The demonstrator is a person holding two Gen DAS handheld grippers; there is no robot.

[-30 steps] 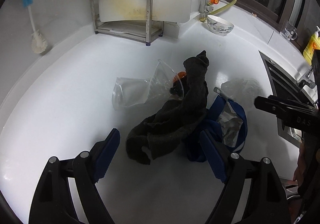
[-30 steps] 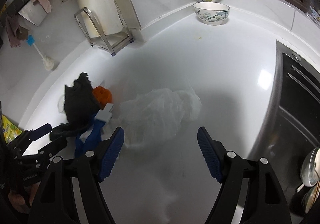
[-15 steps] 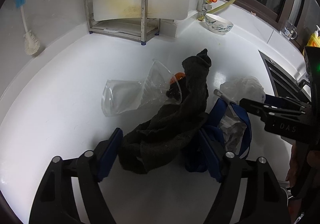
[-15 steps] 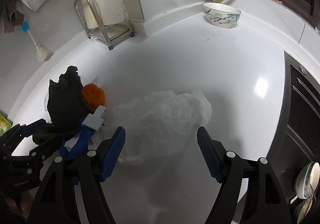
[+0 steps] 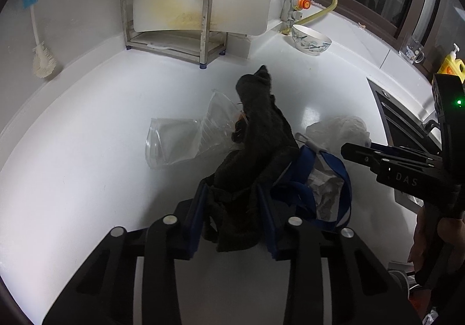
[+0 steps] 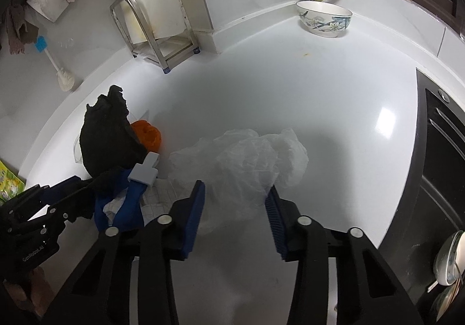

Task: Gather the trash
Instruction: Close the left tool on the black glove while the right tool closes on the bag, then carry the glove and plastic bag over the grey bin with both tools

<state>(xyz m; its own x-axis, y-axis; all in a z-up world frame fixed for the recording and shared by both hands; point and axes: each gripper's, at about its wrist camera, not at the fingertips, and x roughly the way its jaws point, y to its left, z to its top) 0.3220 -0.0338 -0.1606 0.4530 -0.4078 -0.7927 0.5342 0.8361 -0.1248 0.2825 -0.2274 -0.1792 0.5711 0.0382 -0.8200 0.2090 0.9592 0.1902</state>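
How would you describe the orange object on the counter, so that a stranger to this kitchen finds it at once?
Start at the white counter, left of the dark sink, and find the pile of trash near its left edge. The orange object sits there, against the right side of the upright black cloth, behind the blue strap. It is the pile's only orange piece.

The marking "DAS" is printed in pale letters on the black body of the right gripper [image 5: 360, 152]. "GenRobot.AI" is printed in white on the body of the left gripper [image 6: 72, 197]. No other text is legible.
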